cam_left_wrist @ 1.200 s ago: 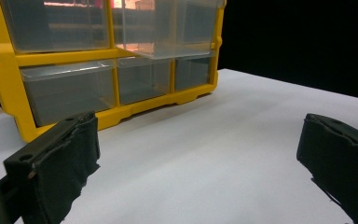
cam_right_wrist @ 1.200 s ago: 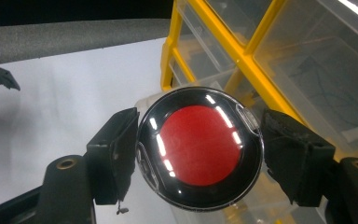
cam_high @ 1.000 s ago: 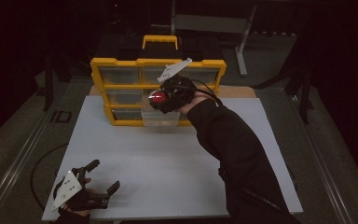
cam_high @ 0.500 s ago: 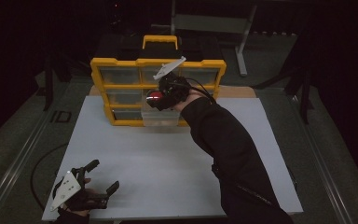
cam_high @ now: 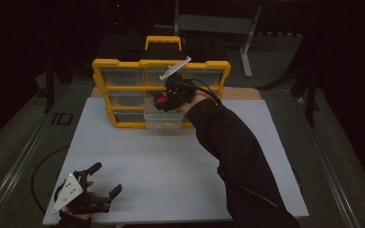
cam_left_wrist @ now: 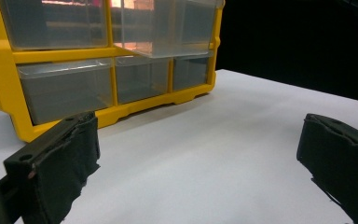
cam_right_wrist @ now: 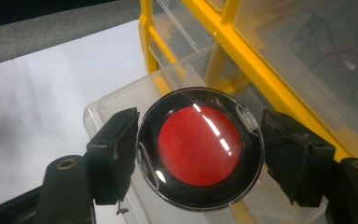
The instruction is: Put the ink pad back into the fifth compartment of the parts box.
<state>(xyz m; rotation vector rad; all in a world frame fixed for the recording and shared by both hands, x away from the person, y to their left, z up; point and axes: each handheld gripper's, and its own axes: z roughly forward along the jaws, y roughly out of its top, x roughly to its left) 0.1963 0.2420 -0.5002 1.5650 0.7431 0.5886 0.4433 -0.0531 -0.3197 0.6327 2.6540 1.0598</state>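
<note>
Two jaws of the right gripper (cam_right_wrist: 200, 158) clamp a round black-rimmed case with a red disc inside (cam_right_wrist: 199, 148), one pad on each side of its rim, and in the right gripper view the case hangs directly above the clear drawer (cam_right_wrist: 121, 105) that is pulled out from the yellow organizer (cam_right_wrist: 242, 51). In the high view the same right gripper (cam_high: 167, 100) sits in front of the cabinet's middle rows, with the open drawer (cam_high: 164, 119) just below and ahead of it. The step in hand looks like setting the case into that drawer, and doing it well means lowering until the case is inside the drawer walls before letting go, so it does not bounce off the thin plastic rim nearest the jaws. Keeping the case level and centred between the side walls should help, since the drawer looks only a little wider than the case. The pads should part just enough to free the rim, then lift straight up clear of the drawers above. The left gripper (cam_high: 105, 190) rests on the near corner of the white board (cam_high: 171, 161), jaws wide apart and empty, well away from the organizer (cam_left_wrist: 9, 70) it faces.
</note>
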